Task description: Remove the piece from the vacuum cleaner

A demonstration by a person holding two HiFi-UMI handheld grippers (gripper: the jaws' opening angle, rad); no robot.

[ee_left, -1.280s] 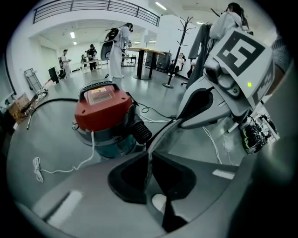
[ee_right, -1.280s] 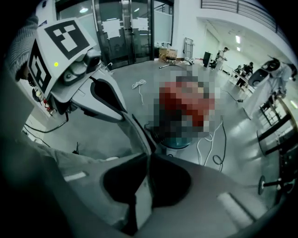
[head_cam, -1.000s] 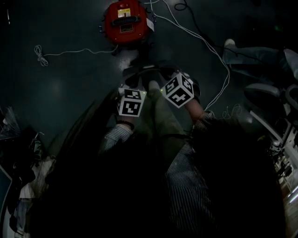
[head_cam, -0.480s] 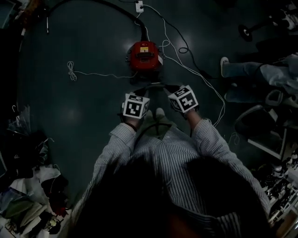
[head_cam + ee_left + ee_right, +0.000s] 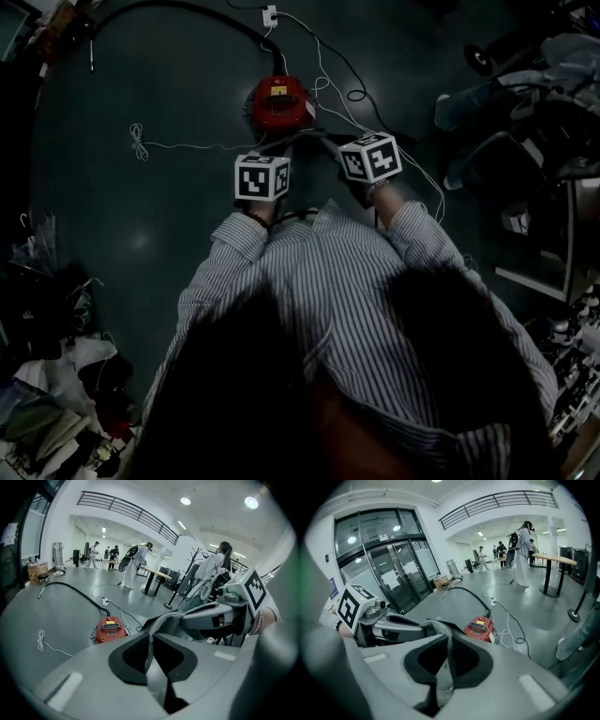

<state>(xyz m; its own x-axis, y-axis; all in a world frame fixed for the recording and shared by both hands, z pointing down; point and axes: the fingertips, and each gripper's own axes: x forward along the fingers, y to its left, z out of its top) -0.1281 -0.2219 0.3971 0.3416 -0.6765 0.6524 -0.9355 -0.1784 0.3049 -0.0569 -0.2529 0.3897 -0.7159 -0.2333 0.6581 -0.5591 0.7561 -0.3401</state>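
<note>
The red vacuum cleaner (image 5: 279, 103) (image 5: 108, 629) (image 5: 479, 627) sits on the dark floor ahead of me. Both grippers are raised above it at chest height, close together. A limp grey piece (image 5: 164, 620) (image 5: 436, 627) like a cloth band stretches between them, dark and thin in the head view (image 5: 302, 139). My left gripper (image 5: 272, 150) (image 5: 149, 641) is shut on one end of it. The right gripper (image 5: 334, 150) (image 5: 449, 653) is shut on the other end. Each gripper shows in the other's view: the right gripper (image 5: 225, 616) and the left gripper (image 5: 384, 625).
A black hose (image 5: 187, 11) (image 5: 75, 592) runs from the vacuum to the far left. White cables (image 5: 394, 84) trail right, and a coiled white cord (image 5: 139, 141) lies left. An office chair (image 5: 506, 159) stands at the right, clutter (image 5: 56, 375) at the lower left. People stand far off.
The head view has pulled back from the floor and the vacuum looks smaller. Both grippers have risen together with the grey piece still held between them.
</note>
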